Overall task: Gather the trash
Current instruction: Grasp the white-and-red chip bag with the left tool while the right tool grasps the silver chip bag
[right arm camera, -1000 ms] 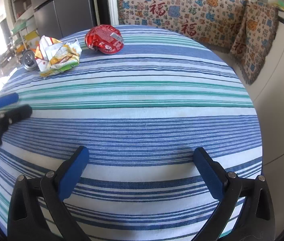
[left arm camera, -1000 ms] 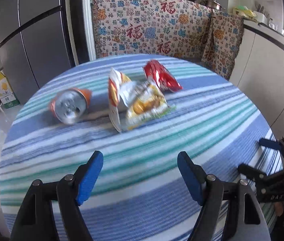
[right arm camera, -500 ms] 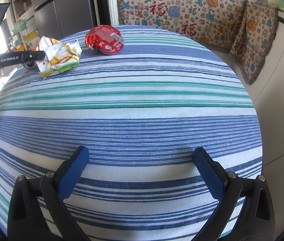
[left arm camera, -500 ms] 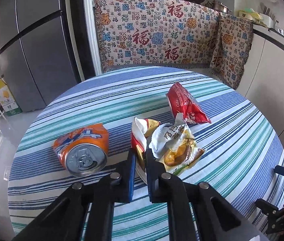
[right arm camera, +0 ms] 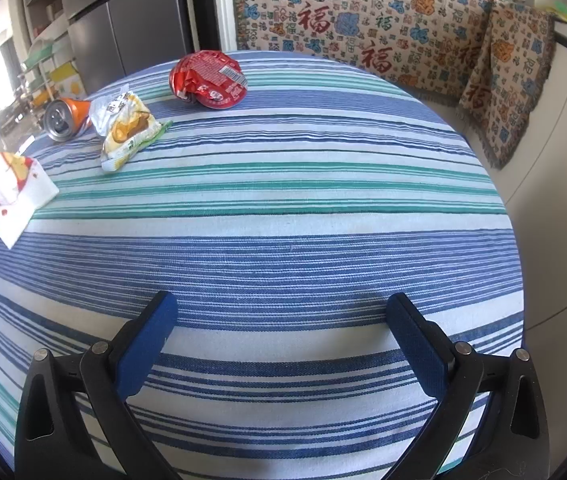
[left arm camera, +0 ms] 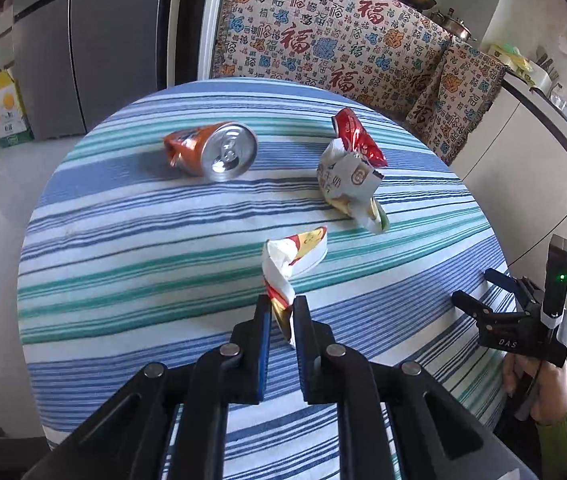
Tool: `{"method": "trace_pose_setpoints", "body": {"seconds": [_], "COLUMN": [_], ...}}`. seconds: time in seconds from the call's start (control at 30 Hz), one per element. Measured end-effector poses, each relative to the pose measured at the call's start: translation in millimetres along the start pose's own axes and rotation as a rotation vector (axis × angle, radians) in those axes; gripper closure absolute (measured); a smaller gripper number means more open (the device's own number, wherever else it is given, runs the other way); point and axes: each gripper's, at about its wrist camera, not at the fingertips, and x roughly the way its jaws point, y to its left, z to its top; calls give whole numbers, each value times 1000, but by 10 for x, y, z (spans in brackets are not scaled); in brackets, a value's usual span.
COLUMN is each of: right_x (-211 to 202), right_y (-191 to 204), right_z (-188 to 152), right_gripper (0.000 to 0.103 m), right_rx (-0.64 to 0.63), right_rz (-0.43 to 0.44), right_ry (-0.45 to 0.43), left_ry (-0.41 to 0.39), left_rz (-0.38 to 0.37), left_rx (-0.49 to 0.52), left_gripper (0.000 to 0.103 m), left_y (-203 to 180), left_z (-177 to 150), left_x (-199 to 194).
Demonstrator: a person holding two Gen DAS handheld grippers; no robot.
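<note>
Left claw point(left arm camera: 281, 312) pinches a white-red wrapper point(left arm camera: 291, 260), jaws easing open, wrapper lifted over the striped bench point(left arm camera: 123, 240). Right claw point(right arm camera: 281, 332) wide open, empty. Orange can point(left arm camera: 211, 152), snack bag point(left arm camera: 349, 184), red wrapper point(left arm camera: 357, 136) lie farther back.

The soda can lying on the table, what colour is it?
Orange, with a silver top: the soda can shows best in the left wrist view.

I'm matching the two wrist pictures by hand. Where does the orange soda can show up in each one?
Left wrist view: the orange soda can lies on its side, upper centre-left, silver top toward the camera.
Right wrist view: the can sits at the far left edge, beside the yellow-and-white snack wrapper.
Shared landmark: the red crumpled wrapper.
</note>
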Motion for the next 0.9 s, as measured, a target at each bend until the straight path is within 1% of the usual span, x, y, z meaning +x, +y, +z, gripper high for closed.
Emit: {"method": "trace_pose_setpoints", "body": {"seconds": [0.07,0.1,0.13,0.17,0.23,0.3,0.4,0.47,0.5,0.53,0.6,0.7,0.77,0.8,0.83,0.9], "right_x": [-1,-4,-5,-5,-8,-27,-33,-31,-31,-31,-30,-33,-32,-31,-31,-32], "right_y": [0,-2,-3,-4,-7,-17,-23,-29,-30,-31,-33,-36,-37,-35,-36,-39], "right_z": [2,6,6,4,3,9,17,11,11,9,7,-1,0,-2,-3,-5], "right_gripper": [0,0,0,0,0,0,0,0,0,0,0,0,0,0,0,0], "right_rx": [0,0,0,1,1,3,6,6,6,5,5,5,4,5,5,4], "right_rz": [-1,-1,-1,-1,-2,-5,-7,-7,-7,-7,-7,-6,-6,-7,-7,-7], "right_ry": [0,0,-1,-1,-1,-3,-3,-4,-4,-4,-4,-4,-4,-5,-5,-5], "left_ry": [-6,-5,-6,-7,-13,-14,-20,-38,-52,-66,-93,-96,-122,-122,-98,-23], "left_rz": [9,24,33,33,39,36,48,44,33,17,11,34,24,0,-25,-73], "left_rx": [-17,-28,-38,-42,-37,-13,27,40,44,55,75,63,50,48,52,73], "left_gripper": [87,83,76,72,60,53,52,52,49,44,42,42,42,42,42,42], "left_y": [105,162,213,262,309,331,352,392,414,429,451,511,569,596,615,636], "left_z": [8,14,25,44,45,41,24,-7,-22,-44,-65,48,185,260,326,427], "left_x": [-4,2,9,18,28,48,51,-11,-53,-98,-168,-130,-79,-25,53,265]}}
